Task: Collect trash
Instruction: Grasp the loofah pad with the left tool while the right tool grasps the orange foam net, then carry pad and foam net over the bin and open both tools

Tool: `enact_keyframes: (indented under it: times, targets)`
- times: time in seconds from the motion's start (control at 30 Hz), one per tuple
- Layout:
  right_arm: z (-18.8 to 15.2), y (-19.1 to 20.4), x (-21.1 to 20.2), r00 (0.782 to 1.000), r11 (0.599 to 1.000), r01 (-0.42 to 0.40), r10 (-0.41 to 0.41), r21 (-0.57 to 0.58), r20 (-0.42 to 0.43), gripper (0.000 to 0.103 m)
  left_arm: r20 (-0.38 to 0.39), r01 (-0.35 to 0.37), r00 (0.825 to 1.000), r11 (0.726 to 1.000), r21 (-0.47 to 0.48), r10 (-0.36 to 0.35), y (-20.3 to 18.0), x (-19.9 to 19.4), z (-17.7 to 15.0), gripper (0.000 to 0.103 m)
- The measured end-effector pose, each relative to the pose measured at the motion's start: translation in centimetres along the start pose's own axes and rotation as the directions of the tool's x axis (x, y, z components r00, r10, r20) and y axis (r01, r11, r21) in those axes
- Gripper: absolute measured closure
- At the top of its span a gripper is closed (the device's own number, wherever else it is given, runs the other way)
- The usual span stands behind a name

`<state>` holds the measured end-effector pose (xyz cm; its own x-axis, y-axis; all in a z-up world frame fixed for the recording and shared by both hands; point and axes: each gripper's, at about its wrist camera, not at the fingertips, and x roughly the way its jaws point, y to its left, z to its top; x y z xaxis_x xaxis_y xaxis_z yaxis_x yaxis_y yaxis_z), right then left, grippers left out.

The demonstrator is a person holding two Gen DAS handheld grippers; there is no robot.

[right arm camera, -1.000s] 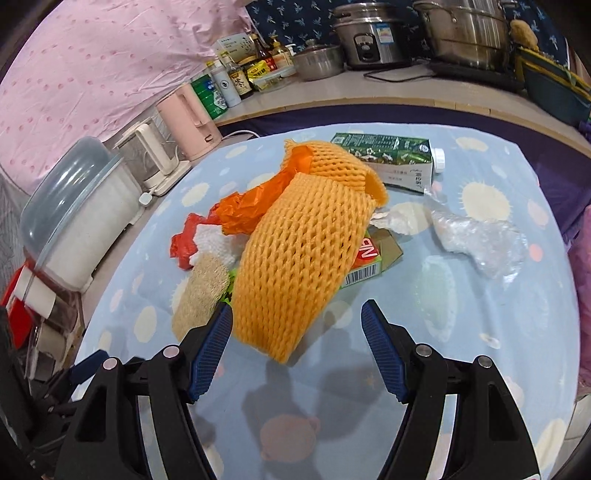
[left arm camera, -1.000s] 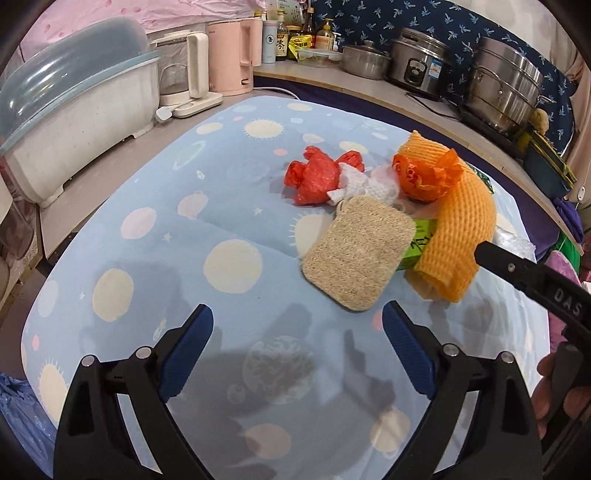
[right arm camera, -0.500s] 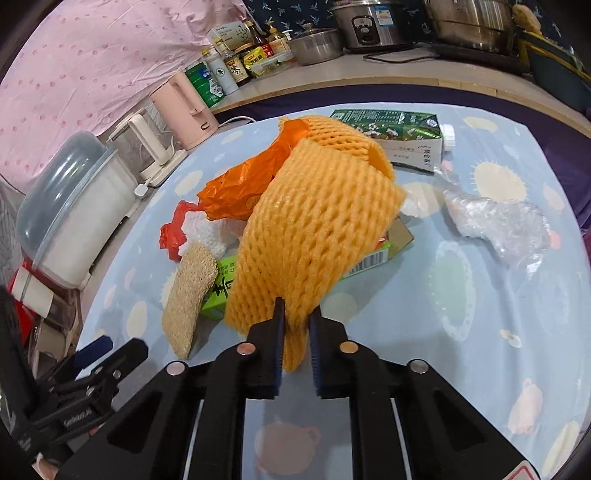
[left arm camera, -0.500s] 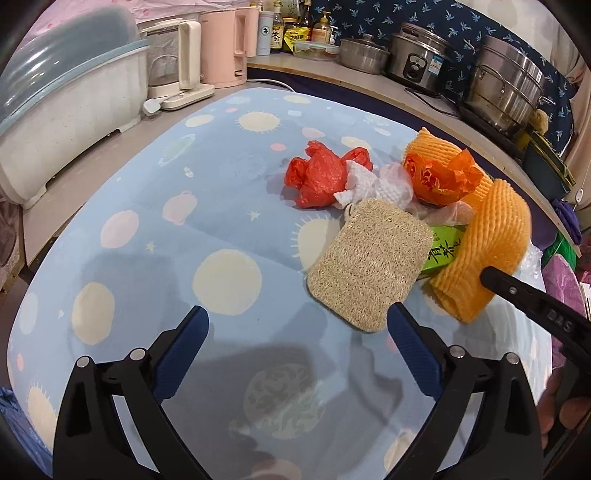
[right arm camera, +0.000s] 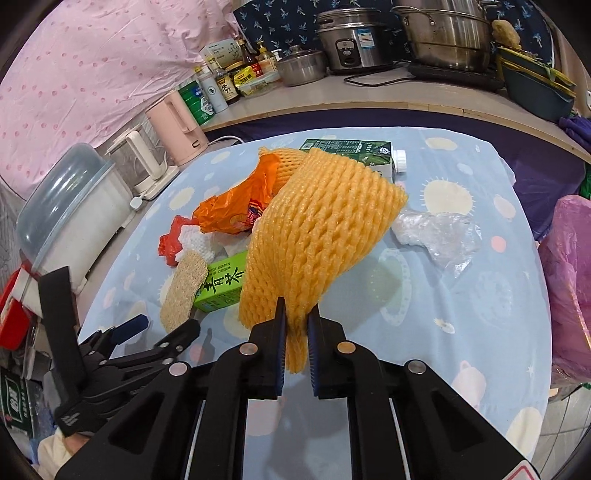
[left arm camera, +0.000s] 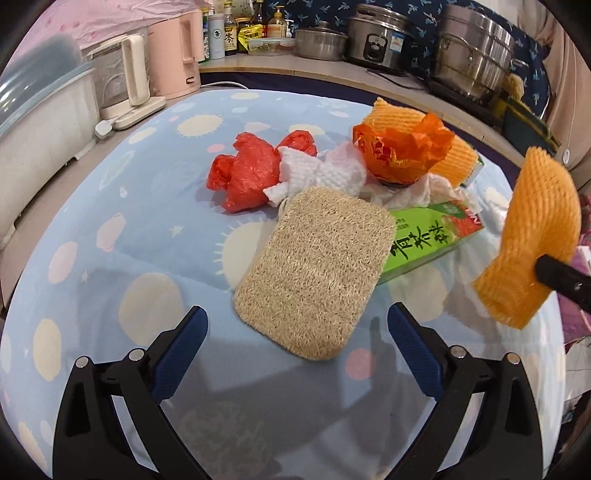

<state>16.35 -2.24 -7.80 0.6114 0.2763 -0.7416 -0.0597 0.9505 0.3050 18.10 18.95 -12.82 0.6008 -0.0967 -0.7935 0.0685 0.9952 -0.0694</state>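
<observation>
My right gripper (right arm camera: 295,317) is shut on the lower edge of an orange foam fruit net (right arm camera: 321,221), which hangs lifted off the blue spotted tablecloth (right arm camera: 461,314); the same orange foam net (left arm camera: 535,236) shows at the right of the left wrist view. My left gripper (left arm camera: 297,328) stands open just in front of a tan loofah pad (left arm camera: 314,273), with nothing between its fingers. Behind the pad lie a green tea box (left arm camera: 424,240), white tissue (left arm camera: 317,173), a red plastic bag (left arm camera: 251,173) and an orange plastic bag (left arm camera: 399,151) over a second foam net.
A green milk carton (right arm camera: 351,151) and crumpled clear plastic (right arm camera: 436,232) lie at the far side of the table. A pink bag (right arm camera: 569,280) hangs at the right edge. Kettles (left arm camera: 177,51), a lidded tub (right arm camera: 66,214), bottles and steel pots (right arm camera: 443,33) line the counter.
My right gripper closed on the foam net and lifted it off the pile, uncovering the green tea box. My left gripper moved forward and down toward the loofah pad.
</observation>
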Motion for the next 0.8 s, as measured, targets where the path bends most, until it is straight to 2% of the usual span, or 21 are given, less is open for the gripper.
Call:
enact_keyframes:
  times: [0.07, 0.1, 0.13, 0.17, 0.27, 0.6, 0.8]
  targets:
    - [0.0, -0.1, 0.0, 1.000, 1.000, 0.000, 0.000, 0.002, 0.000, 0.093, 0.000, -0.018, 1.000, 1.000, 0.009, 0.018, 0.0, 0.4, 0.0, 0.017]
    - [-0.1, -0.1, -0.1, 1.000, 1.000, -0.001, 0.001, 0.002, -0.001, 0.093, -0.008, -0.012, 1.000, 1.000, 0.010, 0.012, 0.0, 0.5, 0.1, 0.027]
    - [-0.1, -0.1, -0.1, 1.000, 1.000, 0.000, 0.000, 0.002, -0.001, 0.093, -0.008, -0.018, 1.000, 1.000, 0.008, 0.018, 0.1, 0.5, 0.1, 0.032]
    - [-0.1, -0.2, -0.1, 1.000, 1.000, -0.001, 0.001, 0.004, -0.002, 0.093, -0.004, -0.019, 1.000, 1.000, 0.004, 0.019, 0.2, 0.4, 0.1, 0.035]
    - [-0.2, -0.1, -0.2, 1.000, 1.000, -0.003, 0.003, 0.005, -0.004, 0.093, -0.003, -0.001, 1.000, 1.000, -0.020, 0.001, 0.7, -0.1, 0.2, 0.036]
    - [-0.6, 0.1, -2.2, 1.000, 1.000, -0.021, 0.021, -0.014, 0.008, 0.093, 0.103, 0.016, 0.995, 0.999, -0.048, -0.011, 1.2, -6.4, 0.7, 0.037]
    - [-1.1, -0.2, -4.3, 0.999, 0.999, -0.033, 0.033, -0.013, 0.028, 0.093, 0.146, 0.087, 0.986, 0.995, -0.049, -0.079, 0.0, -10.5, 0.7, 0.037]
